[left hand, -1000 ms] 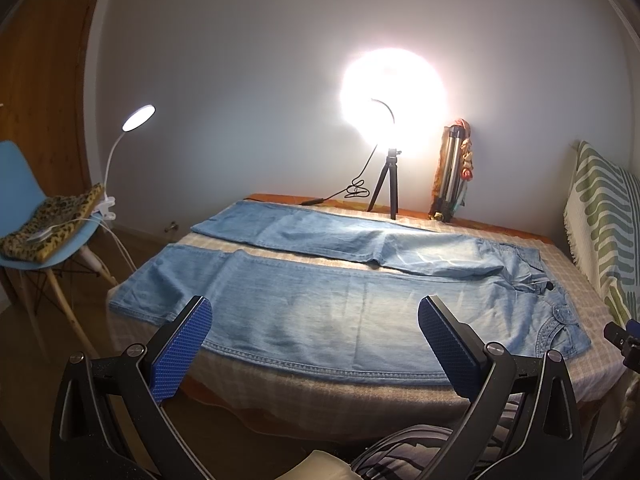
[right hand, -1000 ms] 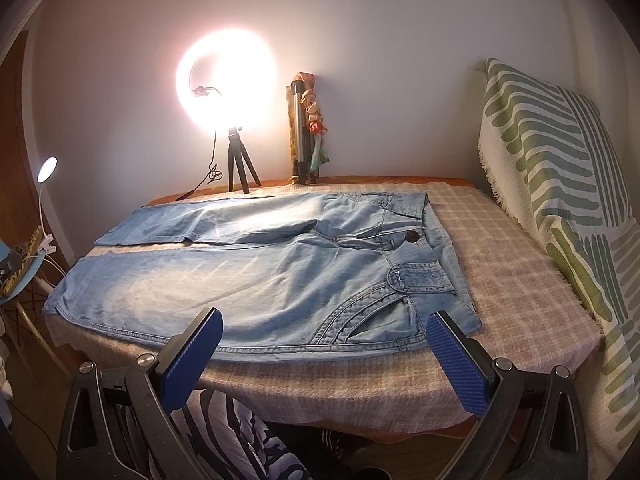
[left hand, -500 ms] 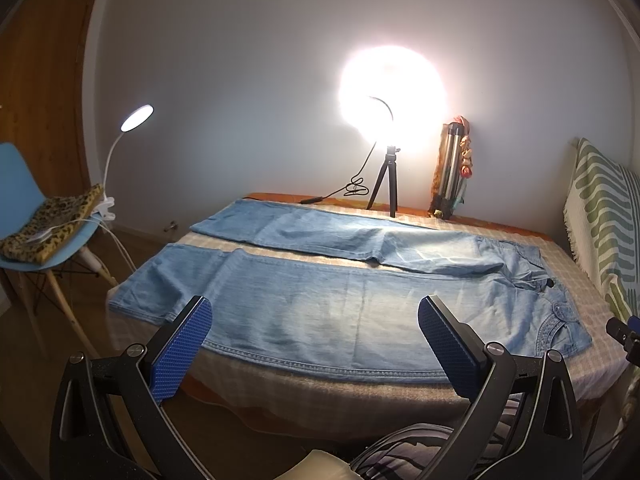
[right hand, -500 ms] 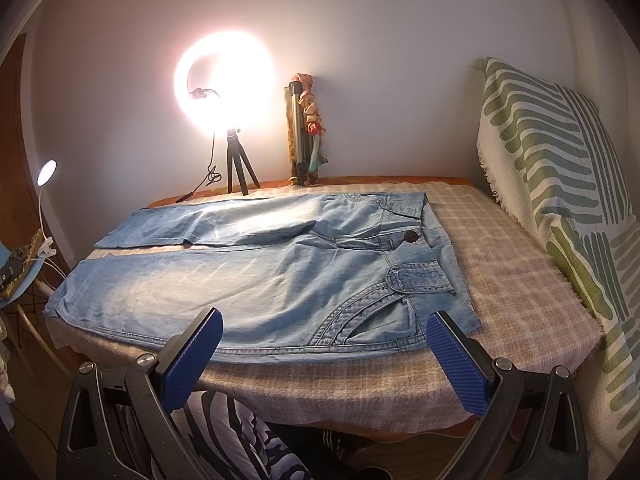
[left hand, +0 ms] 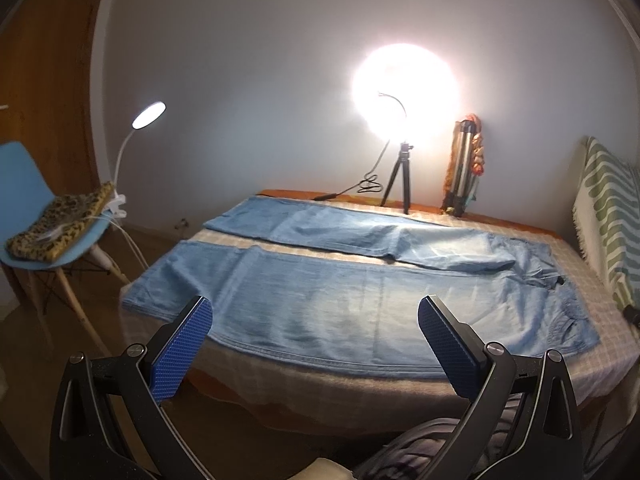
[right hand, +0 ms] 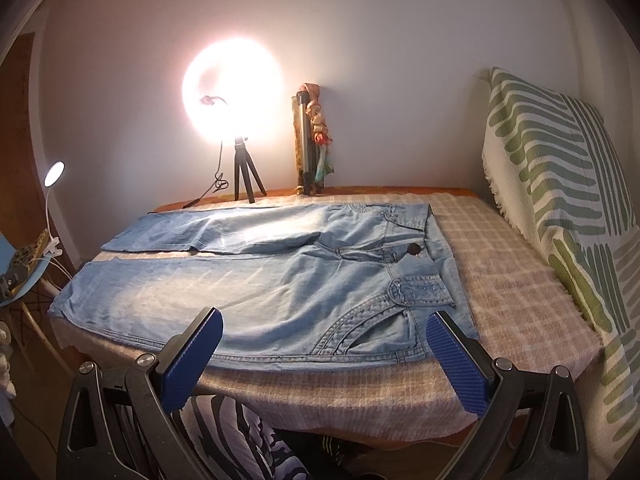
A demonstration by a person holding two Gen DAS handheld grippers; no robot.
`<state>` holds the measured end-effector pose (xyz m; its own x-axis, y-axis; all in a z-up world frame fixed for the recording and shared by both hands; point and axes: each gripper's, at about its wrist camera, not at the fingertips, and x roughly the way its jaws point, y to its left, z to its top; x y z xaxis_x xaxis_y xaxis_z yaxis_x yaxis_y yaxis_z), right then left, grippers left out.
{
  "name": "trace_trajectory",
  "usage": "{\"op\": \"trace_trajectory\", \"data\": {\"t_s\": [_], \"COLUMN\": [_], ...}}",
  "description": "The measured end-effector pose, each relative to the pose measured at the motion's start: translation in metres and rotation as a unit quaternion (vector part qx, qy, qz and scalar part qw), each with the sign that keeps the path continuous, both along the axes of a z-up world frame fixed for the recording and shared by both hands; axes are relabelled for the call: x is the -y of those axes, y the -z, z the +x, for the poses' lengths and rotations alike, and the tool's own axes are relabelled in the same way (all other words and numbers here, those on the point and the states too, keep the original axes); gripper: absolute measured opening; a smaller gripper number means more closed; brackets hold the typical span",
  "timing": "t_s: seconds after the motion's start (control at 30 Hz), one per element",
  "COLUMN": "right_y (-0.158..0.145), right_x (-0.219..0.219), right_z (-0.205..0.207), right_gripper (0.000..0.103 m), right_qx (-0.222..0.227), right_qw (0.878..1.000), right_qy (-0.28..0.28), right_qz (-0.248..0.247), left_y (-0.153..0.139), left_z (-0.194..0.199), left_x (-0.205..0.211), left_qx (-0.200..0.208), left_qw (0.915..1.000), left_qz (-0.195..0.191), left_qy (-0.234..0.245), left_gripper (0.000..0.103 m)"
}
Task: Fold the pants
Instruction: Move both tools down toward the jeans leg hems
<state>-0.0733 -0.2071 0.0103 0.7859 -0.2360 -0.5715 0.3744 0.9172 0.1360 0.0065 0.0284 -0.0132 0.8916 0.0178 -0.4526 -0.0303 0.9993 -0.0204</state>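
Note:
Light blue jeans point(left hand: 340, 292) lie flat and spread on a checked cloth over the table point(left hand: 360, 384), legs to the left, waist to the right. In the right wrist view the jeans point(right hand: 280, 280) show the waistband, dark button and front pocket at the right. My left gripper point(left hand: 316, 344) is open and empty, held off the table's near edge, facing the near leg. My right gripper point(right hand: 324, 348) is open and empty, held off the near edge by the hip and pocket.
A bright ring light on a small tripod point(left hand: 402, 178) and a folded tripod point(left hand: 464, 172) stand at the table's back edge. A blue chair point(left hand: 36, 236) with a leopard cushion and a clip lamp point(left hand: 148, 114) stands left. A green striped blanket point(right hand: 560, 200) drapes at the right.
Both grippers have drifted slightly toward the table; the jeans look a little nearer. Both stay open and the jeans lie unmoved.

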Motion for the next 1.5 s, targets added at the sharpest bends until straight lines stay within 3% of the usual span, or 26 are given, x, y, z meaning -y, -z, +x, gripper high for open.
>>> {"op": "trace_trajectory", "data": {"t_s": [0.27, 0.43, 0.6, 0.93, 1.03, 1.13, 1.33, 1.5], "right_y": [-0.022, -0.034, -0.046, -0.055, -0.046, -0.028, 0.016, 0.064], "right_x": [0.018, 0.031, 0.051, 0.097, 0.115, 0.125, 0.120, 0.113], "right_z": [0.003, 0.026, 0.071, 0.200, 0.257, 0.310, 0.402, 0.464], "right_gripper": [0.103, 0.103, 0.103, 0.103, 0.101, 0.093, 0.080, 0.066], "right_qx": [0.007, 0.000, 0.000, -0.019, -0.028, -0.042, -0.098, -0.148], "right_qw": [0.999, 0.998, 0.996, 0.994, 0.989, 0.981, 0.970, 0.954], "right_qy": [-0.011, -0.023, -0.046, -0.108, -0.145, -0.173, -0.216, -0.255], "right_qz": [-0.032, -0.056, -0.071, -0.027, 0.034, 0.076, 0.063, 0.051], "left_y": [-0.008, -0.014, -0.018, -0.013, -0.008, 0.002, 0.031, 0.062], "left_z": [0.015, 0.048, 0.100, 0.223, 0.259, 0.295, 0.361, 0.412], "left_x": [-0.018, -0.036, -0.047, -0.070, -0.070, -0.066, -0.053, -0.058], "left_qx": [-0.002, -0.018, -0.031, -0.086, -0.100, -0.120, -0.156, -0.195], "left_qw": [0.9994, 0.9994, 0.9986, 0.9957, 0.9944, 0.9921, 0.9863, 0.9786], "left_qz": [0.035, 0.021, 0.039, -0.003, -0.002, 0.002, 0.013, -0.041], "left_qy": [0.010, 0.021, 0.017, 0.035, 0.033, 0.036, 0.051, 0.051], "left_gripper": [0.102, 0.102, 0.100, 0.093, 0.091, 0.089, 0.082, 0.064]}}
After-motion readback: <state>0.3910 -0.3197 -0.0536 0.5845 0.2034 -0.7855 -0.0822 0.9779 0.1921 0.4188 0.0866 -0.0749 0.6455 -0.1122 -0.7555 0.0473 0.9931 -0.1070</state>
